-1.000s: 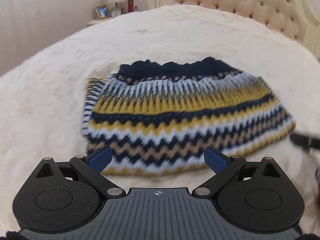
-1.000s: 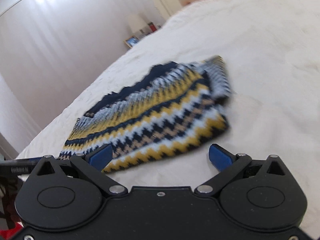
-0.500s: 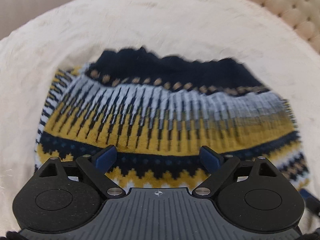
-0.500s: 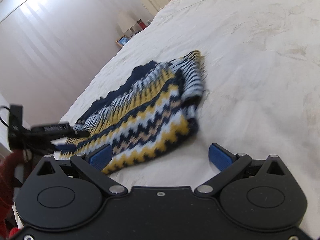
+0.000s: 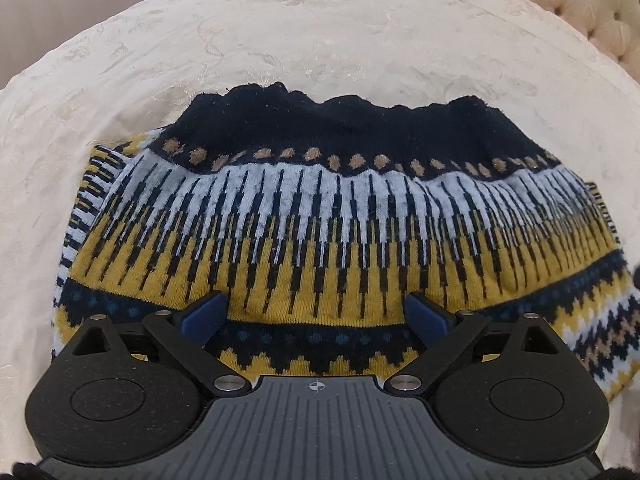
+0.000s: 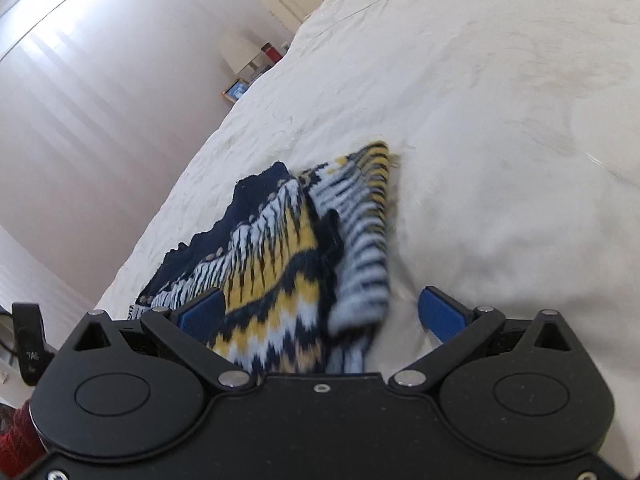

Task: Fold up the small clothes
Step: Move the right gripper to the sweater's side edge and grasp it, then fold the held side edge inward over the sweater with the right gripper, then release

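A knitted sweater (image 5: 320, 232) with navy, white, yellow and tan zigzag bands lies flat on the cream bed (image 5: 280, 40), its navy hem toward the tufted headboard (image 5: 580, 4).

The left hand-held gripper (image 5: 316, 314) sits low over the sweater's yellow band, its blue fingers (image 5: 204, 314) spread wide with cloth showing between them; it grips nothing.

In the right wrist view the sweater (image 6: 280, 248) runs away from the camera across the bed (image 6: 500, 120), and one folded edge, striped white and navy, rises a little above the rest. The right hand-held gripper (image 6: 320, 314) is also wide open, straddling that near edge: one blue finger (image 6: 200, 314) is over the knit, the other over bare bedding just beside the sweater. Whether the fingers touch the cloth cannot be told.

Beyond the sweater, past the bed's far edge, stand a lamp (image 6: 238, 54) and a small picture frame (image 6: 235, 90).
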Action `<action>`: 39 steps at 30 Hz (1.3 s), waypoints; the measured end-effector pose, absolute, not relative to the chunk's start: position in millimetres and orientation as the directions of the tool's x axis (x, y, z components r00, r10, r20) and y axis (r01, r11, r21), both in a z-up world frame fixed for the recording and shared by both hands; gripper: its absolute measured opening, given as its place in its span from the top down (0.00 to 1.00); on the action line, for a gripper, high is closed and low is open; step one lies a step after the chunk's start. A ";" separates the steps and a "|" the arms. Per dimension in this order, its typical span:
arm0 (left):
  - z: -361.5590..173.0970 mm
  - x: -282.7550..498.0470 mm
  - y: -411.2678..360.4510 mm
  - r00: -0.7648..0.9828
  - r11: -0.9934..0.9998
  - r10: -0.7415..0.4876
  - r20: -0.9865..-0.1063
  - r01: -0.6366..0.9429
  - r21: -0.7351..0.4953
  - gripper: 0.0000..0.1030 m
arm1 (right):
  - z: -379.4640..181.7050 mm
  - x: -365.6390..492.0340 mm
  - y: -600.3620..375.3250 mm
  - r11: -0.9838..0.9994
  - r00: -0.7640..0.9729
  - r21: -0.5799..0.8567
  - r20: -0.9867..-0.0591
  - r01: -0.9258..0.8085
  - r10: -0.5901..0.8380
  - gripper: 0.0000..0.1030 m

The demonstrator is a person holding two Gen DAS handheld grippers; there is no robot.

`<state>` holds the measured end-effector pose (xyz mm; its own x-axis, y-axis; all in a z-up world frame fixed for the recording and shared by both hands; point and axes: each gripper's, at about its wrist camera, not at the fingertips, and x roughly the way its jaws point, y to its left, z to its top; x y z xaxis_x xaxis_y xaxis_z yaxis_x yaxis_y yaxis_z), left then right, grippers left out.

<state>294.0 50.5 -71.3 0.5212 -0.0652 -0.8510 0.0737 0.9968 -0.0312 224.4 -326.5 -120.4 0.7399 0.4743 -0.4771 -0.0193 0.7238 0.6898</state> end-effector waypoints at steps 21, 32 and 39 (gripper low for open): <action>-47.6 255.0 169.2 0.656 0.994 -0.022 -0.754 -0.069 -0.088 0.13 | -112.9 265.3 -293.4 0.775 0.658 0.629 -0.561 -0.055 0.502 0.16; -45.8 264.1 209.9 0.642 0.983 -0.054 -0.765 -0.101 -0.154 0.13 | -77.6 258.1 -270.4 0.891 0.678 0.448 -0.676 0.069 0.287 0.67; -37.6 265.5 213.6 0.645 0.985 -0.053 -0.762 -0.091 -0.146 0.13 | -19.6 258.6 -224.6 0.931 0.678 0.366 -0.684 0.001 0.268 0.70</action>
<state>265.5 213.6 -37.6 0.6449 -0.0534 -0.7624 -0.0912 0.9851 -0.1461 258.6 -224.6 -19.6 0.6784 0.2680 -0.6841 0.0013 0.9307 0.3658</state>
